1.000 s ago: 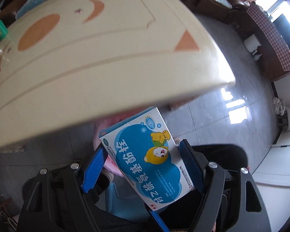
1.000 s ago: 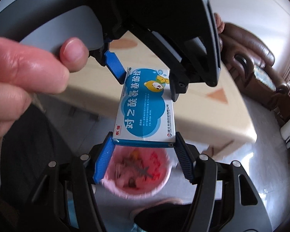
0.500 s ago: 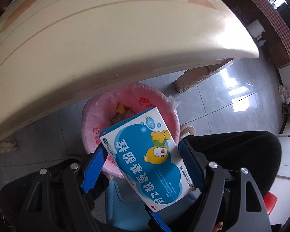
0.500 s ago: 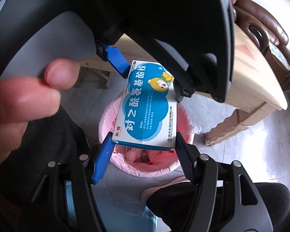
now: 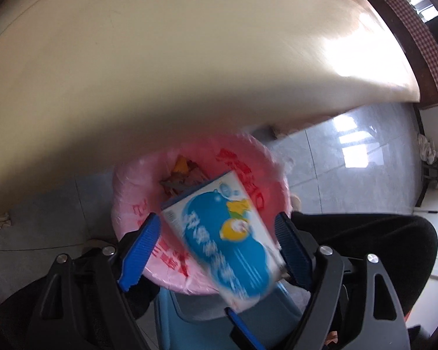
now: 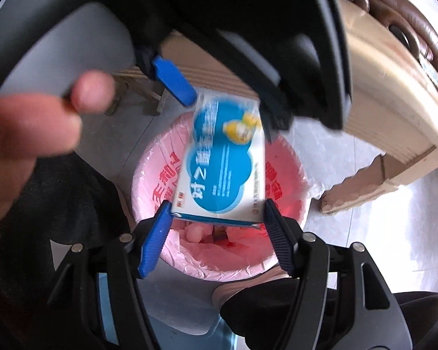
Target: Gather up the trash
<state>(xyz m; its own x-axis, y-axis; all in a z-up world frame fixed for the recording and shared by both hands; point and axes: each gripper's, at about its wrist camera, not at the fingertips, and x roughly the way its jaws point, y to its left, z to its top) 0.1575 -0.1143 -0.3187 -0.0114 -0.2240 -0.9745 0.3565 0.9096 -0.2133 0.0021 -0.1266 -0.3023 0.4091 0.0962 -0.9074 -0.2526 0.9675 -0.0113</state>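
Over the pink-lined bin (image 5: 265,175), both grippers (image 5: 219,233) (image 6: 216,215) point down, spread wide; blurred medicine box (image 5: 222,239) sits loose between

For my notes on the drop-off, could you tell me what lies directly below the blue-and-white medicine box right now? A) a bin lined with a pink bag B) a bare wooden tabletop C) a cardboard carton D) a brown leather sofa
A: in both wrist views the medicine box hangs over the open pink-lined bin, with trash visible inside.
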